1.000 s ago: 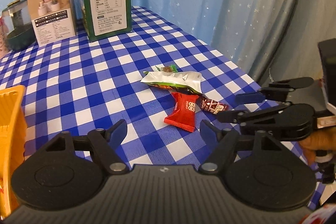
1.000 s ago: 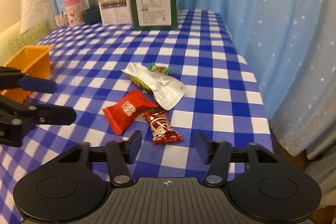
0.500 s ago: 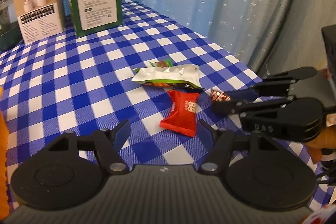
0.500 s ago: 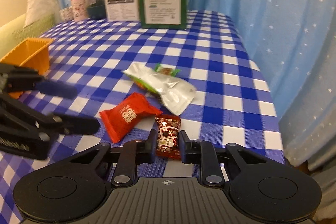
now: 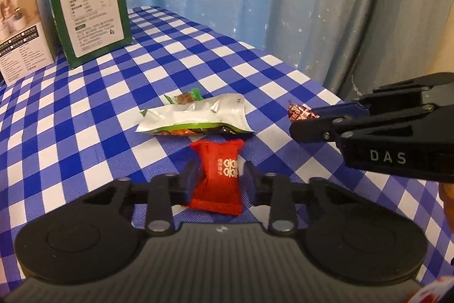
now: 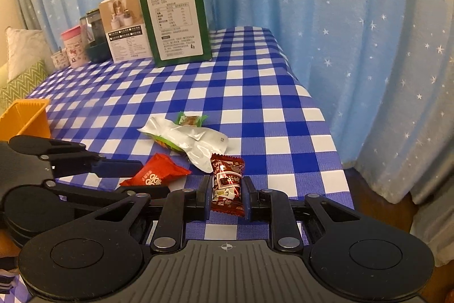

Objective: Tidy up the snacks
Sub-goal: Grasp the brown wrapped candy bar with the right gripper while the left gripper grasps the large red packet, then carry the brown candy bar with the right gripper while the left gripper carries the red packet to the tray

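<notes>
A red snack packet [image 5: 218, 161] lies on the blue checked tablecloth [image 5: 85, 110]. My left gripper [image 5: 220, 181] has its jaws closing on the packet, and both pads touch its sides. The same gripper [image 6: 150, 178] enters the right wrist view from the left, around the packet [image 6: 159, 172]. My right gripper [image 6: 227, 189] is shut on a brown-red candy [image 6: 227, 183]. It reaches in from the right of the left wrist view [image 5: 305, 119], with the candy [image 5: 298, 113] at its tips. A silver-green pouch [image 5: 195, 118] and a small green-wrapped candy [image 5: 185, 98] lie just beyond.
A tall green box [image 5: 88, 13] and a white box [image 5: 22, 30] stand at the back of the table. An orange basket [image 6: 25, 115] sits at the left. A pink cup [image 6: 75, 47] and a dark jar [image 6: 95, 39] stand behind. The table's right edge [image 6: 326, 127] drops off beside the curtain.
My left gripper came forward and down over the red packet and its jaws narrowed onto it. My right gripper shut on the brown-red candy and shifted slightly with it.
</notes>
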`<control>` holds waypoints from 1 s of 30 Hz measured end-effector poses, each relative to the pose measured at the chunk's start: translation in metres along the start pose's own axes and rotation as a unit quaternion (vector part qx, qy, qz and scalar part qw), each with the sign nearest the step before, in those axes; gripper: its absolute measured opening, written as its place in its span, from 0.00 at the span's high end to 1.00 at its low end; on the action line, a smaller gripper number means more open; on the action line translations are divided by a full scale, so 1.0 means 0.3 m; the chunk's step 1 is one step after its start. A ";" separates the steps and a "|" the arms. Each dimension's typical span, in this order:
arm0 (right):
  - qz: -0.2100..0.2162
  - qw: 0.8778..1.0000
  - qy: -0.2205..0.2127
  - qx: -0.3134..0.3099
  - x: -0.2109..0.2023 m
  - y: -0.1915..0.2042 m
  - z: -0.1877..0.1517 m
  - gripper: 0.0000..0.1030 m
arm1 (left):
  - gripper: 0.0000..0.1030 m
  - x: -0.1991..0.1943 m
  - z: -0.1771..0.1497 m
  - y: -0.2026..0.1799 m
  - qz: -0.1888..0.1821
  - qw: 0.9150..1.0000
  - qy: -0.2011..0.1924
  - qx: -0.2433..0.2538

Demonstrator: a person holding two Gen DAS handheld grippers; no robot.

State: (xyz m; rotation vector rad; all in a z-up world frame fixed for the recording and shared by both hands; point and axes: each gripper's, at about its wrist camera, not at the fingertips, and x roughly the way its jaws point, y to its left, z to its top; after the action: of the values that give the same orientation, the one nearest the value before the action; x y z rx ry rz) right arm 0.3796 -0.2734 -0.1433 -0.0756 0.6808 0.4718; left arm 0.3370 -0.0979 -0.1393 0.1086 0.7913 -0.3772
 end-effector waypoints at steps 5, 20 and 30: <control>-0.003 1.000 0.003 0.001 -0.001 0.006 -0.008 0.79 | 0.78 -0.026 -0.014 0.004 -0.001 1.000 0.007 -0.012; 0.007 0.999 -0.013 0.037 -0.166 0.218 -0.082 0.79 | 0.78 -0.403 -0.175 0.065 0.048 0.995 0.002 -0.090; 0.011 0.998 -0.027 0.052 -0.359 0.453 -0.137 0.79 | 0.78 -0.719 -0.265 0.148 0.084 0.987 -0.018 -0.136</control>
State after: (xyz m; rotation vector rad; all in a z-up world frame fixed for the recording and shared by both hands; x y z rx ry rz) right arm 0.2223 -0.2037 -0.0967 0.0418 0.6516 0.4573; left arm 0.1619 0.0245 -0.0435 -0.0874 0.7856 -0.1093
